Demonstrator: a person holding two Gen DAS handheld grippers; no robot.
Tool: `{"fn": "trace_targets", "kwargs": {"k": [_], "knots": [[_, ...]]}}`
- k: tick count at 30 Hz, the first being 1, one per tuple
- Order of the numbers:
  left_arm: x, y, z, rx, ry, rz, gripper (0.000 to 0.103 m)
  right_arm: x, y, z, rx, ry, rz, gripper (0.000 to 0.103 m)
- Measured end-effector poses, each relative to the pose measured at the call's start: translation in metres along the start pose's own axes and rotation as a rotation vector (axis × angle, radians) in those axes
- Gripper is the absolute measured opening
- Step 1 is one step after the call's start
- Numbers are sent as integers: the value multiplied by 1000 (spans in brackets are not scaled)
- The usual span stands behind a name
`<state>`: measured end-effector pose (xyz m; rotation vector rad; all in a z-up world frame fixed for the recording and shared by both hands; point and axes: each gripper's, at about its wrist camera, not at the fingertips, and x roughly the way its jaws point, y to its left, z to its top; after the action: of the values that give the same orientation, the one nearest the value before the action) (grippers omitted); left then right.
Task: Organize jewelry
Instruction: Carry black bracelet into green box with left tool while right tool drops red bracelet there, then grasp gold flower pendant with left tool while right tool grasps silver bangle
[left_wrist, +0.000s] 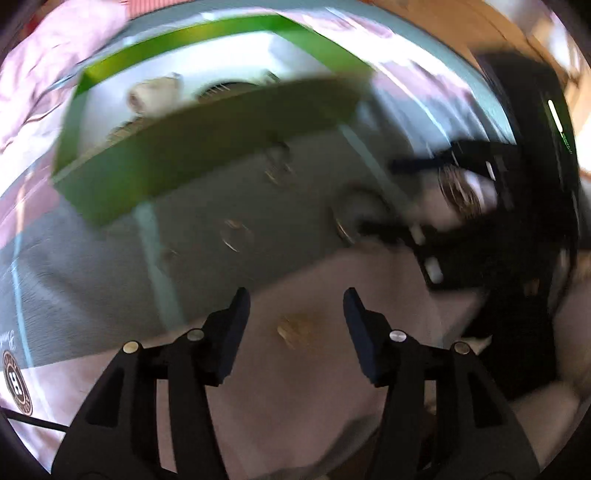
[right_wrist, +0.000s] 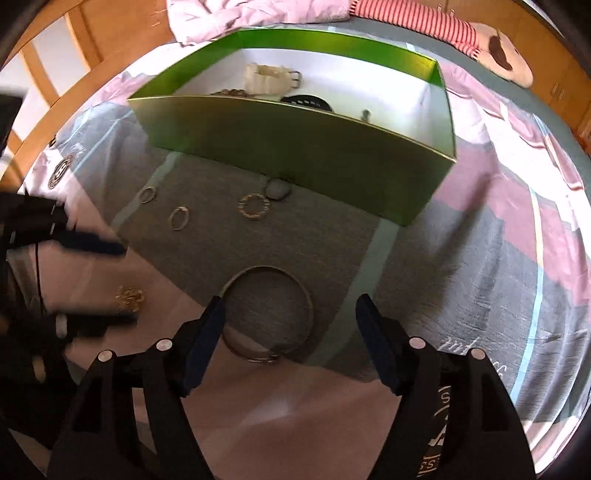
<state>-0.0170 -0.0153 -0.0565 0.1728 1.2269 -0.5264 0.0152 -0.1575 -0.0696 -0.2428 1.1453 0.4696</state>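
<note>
A green box (right_wrist: 295, 147) with a white inside stands on the bedspread and holds a cream piece (right_wrist: 266, 79) and a dark round piece (right_wrist: 306, 101). It also shows, blurred, in the left wrist view (left_wrist: 207, 147). A large thin bangle (right_wrist: 269, 317) lies just ahead of my open, empty right gripper (right_wrist: 290, 325). Small rings (right_wrist: 179, 218), a beaded ring (right_wrist: 253, 206) and a grey stone (right_wrist: 277, 189) lie near the box. A gold cluster (left_wrist: 293, 328) lies between the fingers of my open left gripper (left_wrist: 295, 321), also seen in the right wrist view (right_wrist: 129, 297).
The bedspread (right_wrist: 461, 258) is grey with pink patches and pale blue stripes. A pink garment (right_wrist: 240, 14) and a striped plush toy (right_wrist: 480, 40) lie behind the box. Wooden furniture (right_wrist: 74, 40) borders the bed at the far left.
</note>
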Motion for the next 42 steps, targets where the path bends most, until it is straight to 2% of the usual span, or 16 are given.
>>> {"fn": "trace_targets", "kwargs": {"k": [1, 3, 5, 8, 12, 13, 14, 15, 16, 18, 24, 27, 28, 35, 38, 42], "knots": [[4, -4, -4, 22, 19, 10, 51, 0, -2, -1, 8, 0, -1, 72], [14, -8, -11, 46, 59, 41, 33, 1, -6, 0, 25, 1, 1, 72], [17, -7, -12, 55, 69, 71, 25, 1, -7, 0, 28, 1, 0, 72], [15, 5, -9, 9, 49, 84, 23, 2, -4, 1, 15, -2, -6, 72], [9, 42, -2, -131, -32, 249, 22, 1, 0, 2, -2, -15, -7, 72], [5, 51, -1, -175, -50, 252, 22, 1, 2, 3, -7, -19, -5, 72], [0, 59, -2, -215, -64, 229, 29, 1, 4, 4, -16, -22, 2, 72], [-2, 62, -2, -234, -70, 205, 44, 1, 5, 4, -25, -23, 9, 72], [-5, 64, -3, -242, -77, 189, 50, 4, 9, 6, -36, -22, 15, 72], [-9, 63, -6, -229, -79, 173, 55, 5, 14, 4, -64, -12, 20, 81], [9, 47, -1, -189, -16, 175, 54, 16, 27, 2, -119, 10, -5, 81], [13, 48, -3, -190, -4, 177, 49, 19, 30, 4, -122, 11, 9, 60], [14, 48, -2, -191, -4, 180, 46, 20, 31, 4, -123, 5, 15, 60], [17, 58, -2, -239, -25, 169, 28, 18, 34, 7, -115, -37, -5, 60], [17, 58, -2, -239, -34, 160, 28, 16, 28, 11, -81, -59, -32, 60], [15, 60, -4, -214, -36, 151, 36, 16, 19, 12, -28, -37, -2, 76]]}}
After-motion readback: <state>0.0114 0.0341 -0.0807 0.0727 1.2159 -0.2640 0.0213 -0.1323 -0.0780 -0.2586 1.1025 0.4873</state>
